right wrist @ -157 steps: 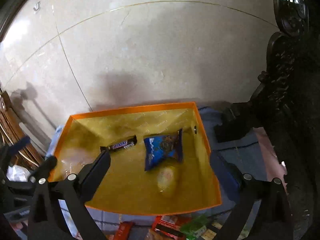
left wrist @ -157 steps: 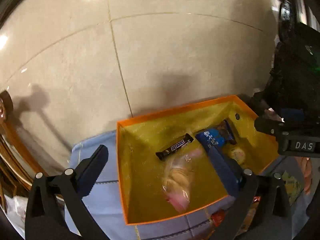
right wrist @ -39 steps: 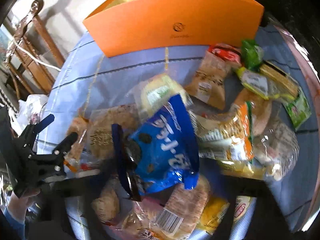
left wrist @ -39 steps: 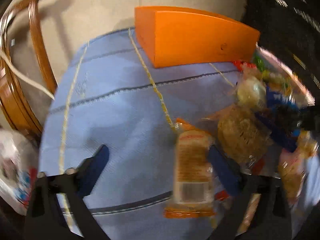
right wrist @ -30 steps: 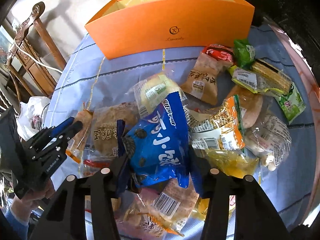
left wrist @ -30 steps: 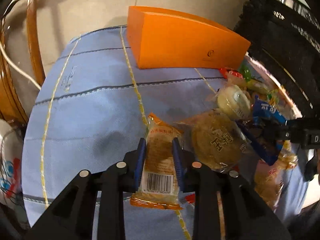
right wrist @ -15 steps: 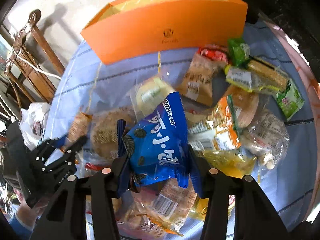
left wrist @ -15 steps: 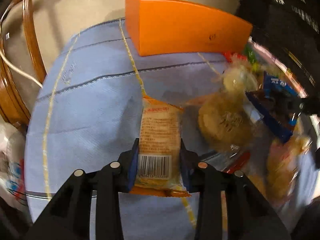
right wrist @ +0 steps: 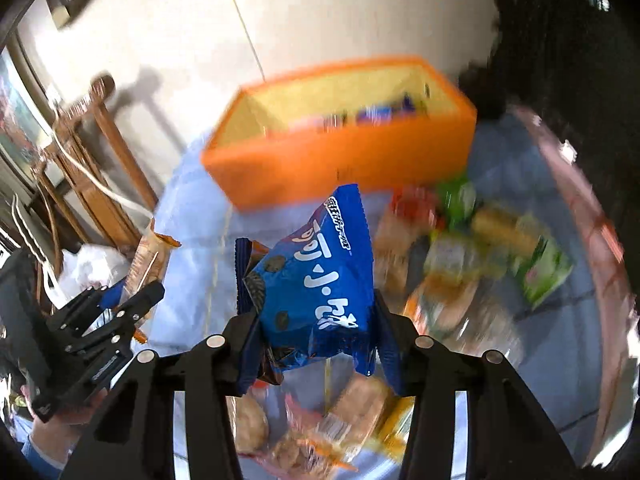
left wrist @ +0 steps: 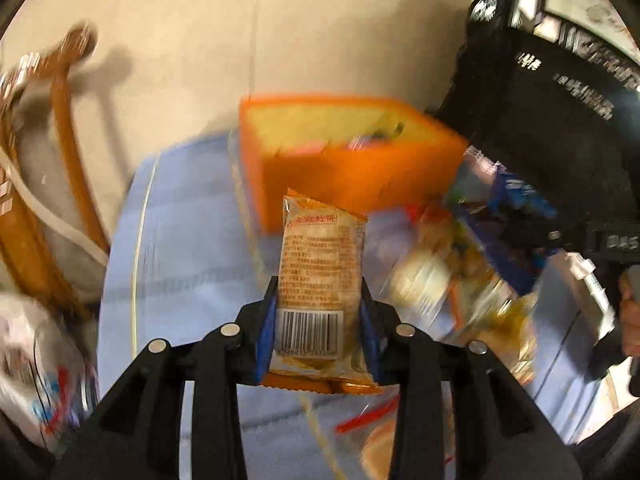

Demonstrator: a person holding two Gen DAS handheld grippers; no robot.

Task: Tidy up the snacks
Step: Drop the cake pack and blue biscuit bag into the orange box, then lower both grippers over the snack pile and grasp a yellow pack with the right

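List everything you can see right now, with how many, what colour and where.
Orange box: one, orange outside, yellow inside, far end of the cloth, some snacks inside.
Tablecloth: one, light blue.
Blue cookie bag: one, in the right gripper.
Orange-wrapped pastry: one, in the left gripper.
Loose snacks: a blurred pile, mixed colours, on the cloth right of the box; count unclear.
Wooden chair: brown, left of the table.
Left gripper: black, shut on the pastry.
Right gripper: black, shut on the bag.
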